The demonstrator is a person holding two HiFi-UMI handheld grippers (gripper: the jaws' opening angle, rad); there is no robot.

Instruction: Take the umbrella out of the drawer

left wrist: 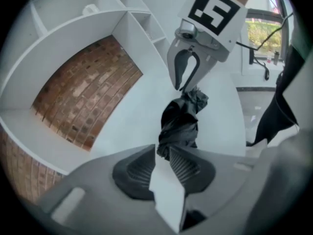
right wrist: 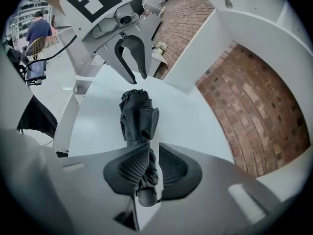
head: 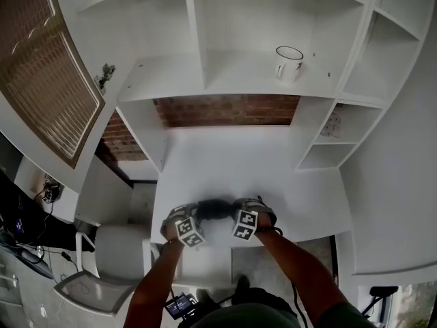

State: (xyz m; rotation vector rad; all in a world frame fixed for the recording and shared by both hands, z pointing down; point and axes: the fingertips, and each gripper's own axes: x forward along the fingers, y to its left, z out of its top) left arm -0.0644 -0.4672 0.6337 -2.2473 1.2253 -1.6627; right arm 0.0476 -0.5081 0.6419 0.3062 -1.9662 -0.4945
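Note:
A folded black umbrella [head: 215,209] lies crosswise at the front edge of the white desk [head: 225,162], held between my two grippers. My left gripper [head: 198,214] is shut on the crumpled fabric end [left wrist: 180,124], which reaches in between its ribbed pads [left wrist: 190,165]. From the other side my right gripper [head: 235,210] is shut on the handle end, and the umbrella [right wrist: 138,116] runs away from its pads [right wrist: 129,168]. Each gripper view shows the other gripper facing it: the right gripper [left wrist: 187,84] and the left gripper [right wrist: 138,77].
A white mug [head: 288,63] stands on the shelf above the desk. A brick wall [head: 225,109] backs the desk, with white shelf cubbies to either side. An open cabinet door with a woven panel [head: 41,80] juts out at left. A white chair [head: 113,251] stands below left.

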